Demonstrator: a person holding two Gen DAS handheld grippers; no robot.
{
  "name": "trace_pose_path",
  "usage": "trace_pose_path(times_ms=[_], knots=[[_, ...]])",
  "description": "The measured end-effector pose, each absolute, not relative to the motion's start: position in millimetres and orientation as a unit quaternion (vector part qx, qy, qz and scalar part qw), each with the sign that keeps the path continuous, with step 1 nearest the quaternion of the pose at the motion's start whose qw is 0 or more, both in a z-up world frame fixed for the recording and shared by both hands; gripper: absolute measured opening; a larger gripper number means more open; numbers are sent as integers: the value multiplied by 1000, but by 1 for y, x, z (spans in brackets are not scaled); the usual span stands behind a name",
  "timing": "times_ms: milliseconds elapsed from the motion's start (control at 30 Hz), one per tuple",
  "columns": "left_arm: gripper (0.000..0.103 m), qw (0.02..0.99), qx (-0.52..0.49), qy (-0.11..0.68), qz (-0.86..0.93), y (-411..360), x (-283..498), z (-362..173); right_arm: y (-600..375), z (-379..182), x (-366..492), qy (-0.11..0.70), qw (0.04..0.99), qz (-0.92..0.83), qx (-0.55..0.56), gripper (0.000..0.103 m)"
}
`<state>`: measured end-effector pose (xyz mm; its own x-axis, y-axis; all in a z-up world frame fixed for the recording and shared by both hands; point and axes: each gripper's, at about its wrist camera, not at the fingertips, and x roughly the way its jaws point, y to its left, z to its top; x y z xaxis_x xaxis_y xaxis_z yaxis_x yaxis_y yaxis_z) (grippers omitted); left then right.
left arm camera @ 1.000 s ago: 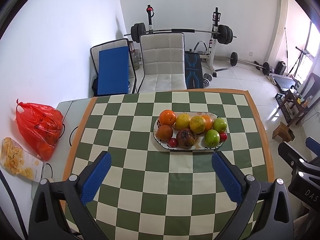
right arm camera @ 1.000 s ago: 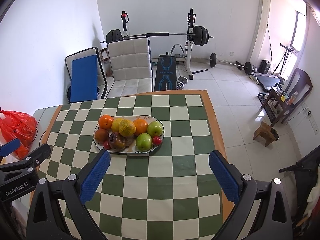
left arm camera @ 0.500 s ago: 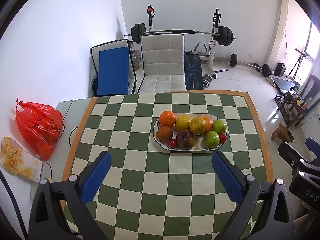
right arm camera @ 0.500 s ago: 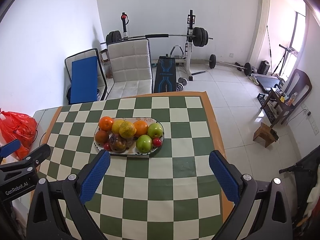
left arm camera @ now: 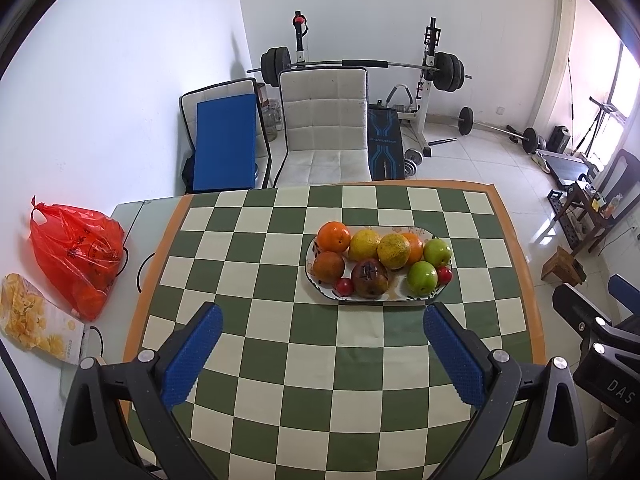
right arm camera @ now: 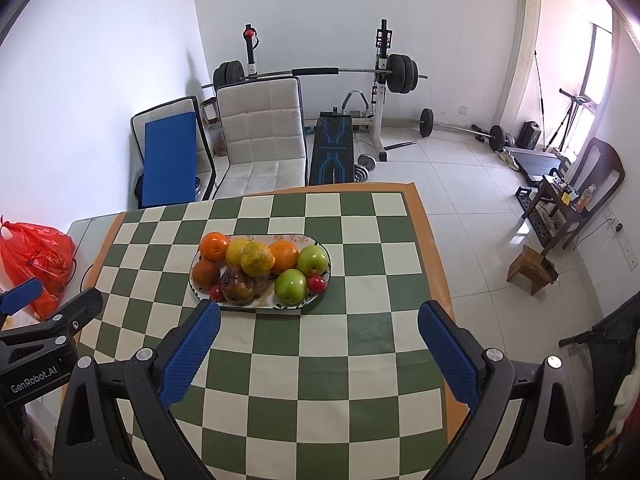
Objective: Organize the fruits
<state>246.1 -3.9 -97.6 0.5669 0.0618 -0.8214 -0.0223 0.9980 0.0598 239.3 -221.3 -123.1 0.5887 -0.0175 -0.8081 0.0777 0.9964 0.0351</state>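
We held the left gripper and right gripper spread wide and empty above the green-and-cream checkered tablecloth, short of the oval white fruit plate.

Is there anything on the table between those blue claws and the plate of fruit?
Nothing visible. Only bare checkered tablecloth lies between the open left gripper, the open right gripper and the plate of fruit.

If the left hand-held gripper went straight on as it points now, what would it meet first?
Probably the bare checkered tablecloth just short of the fruit plate. The left hand-held gripper is open and empty; depth is unclear.
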Motion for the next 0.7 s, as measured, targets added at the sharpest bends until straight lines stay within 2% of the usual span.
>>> trace_pose_path(times_ms=[700], knots=[[103,890,19,455,19,-2,249,-90,-221,-124,238,452,891,-27,34,101]])
